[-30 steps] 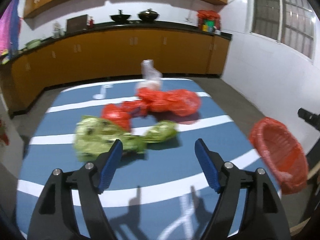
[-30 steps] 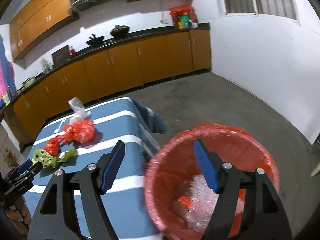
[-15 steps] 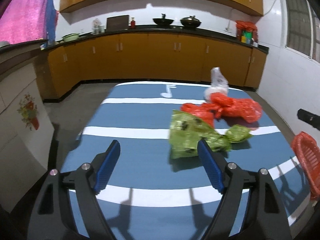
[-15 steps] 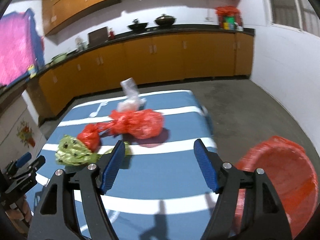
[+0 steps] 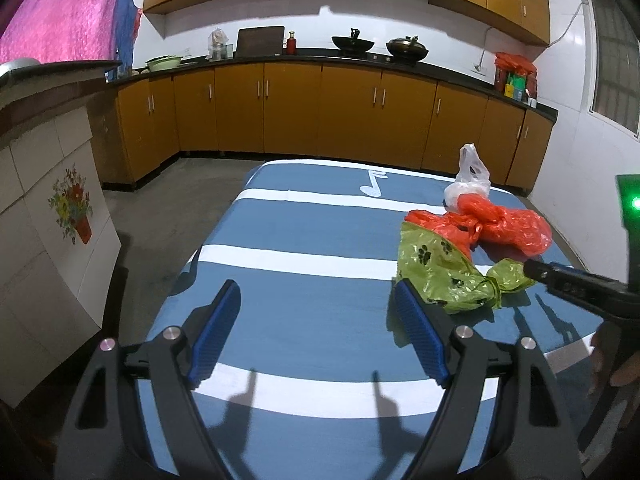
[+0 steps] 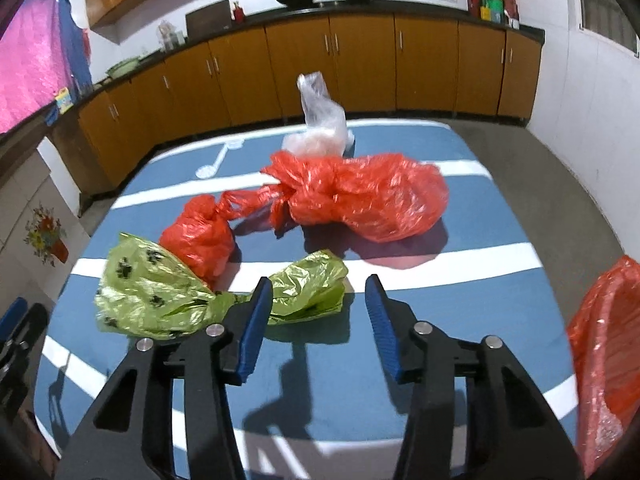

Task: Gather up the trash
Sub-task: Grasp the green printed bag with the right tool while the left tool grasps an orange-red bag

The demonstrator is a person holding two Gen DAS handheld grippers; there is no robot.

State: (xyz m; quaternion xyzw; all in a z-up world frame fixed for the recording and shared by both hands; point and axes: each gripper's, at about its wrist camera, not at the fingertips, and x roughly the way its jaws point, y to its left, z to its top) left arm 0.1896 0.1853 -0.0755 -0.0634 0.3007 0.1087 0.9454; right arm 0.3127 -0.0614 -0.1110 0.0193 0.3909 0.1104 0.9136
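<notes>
Around: red bags (image 6: 360, 196), clear bag (image 6: 320, 128), red bin (image 6: 608, 352).
Left gripper (image 5: 318, 320): I held it wide, empty.
Right gripper (image 6: 318, 312): closing, seemingly empty, beside the green bag (image 6: 160, 292).
Change: I'd swung off the bin.

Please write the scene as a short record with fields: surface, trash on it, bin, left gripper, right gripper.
surface: table with a blue cloth with white stripes
trash on it: green bag with paw prints; two red bags joined by their handles; clear bag at the far end
bin: red-lined basket off the table's right edge
left gripper: open, holds nothing, above bare cloth
right gripper: jaws closing, not yet pressing; green bag's near end just ahead of them
</notes>
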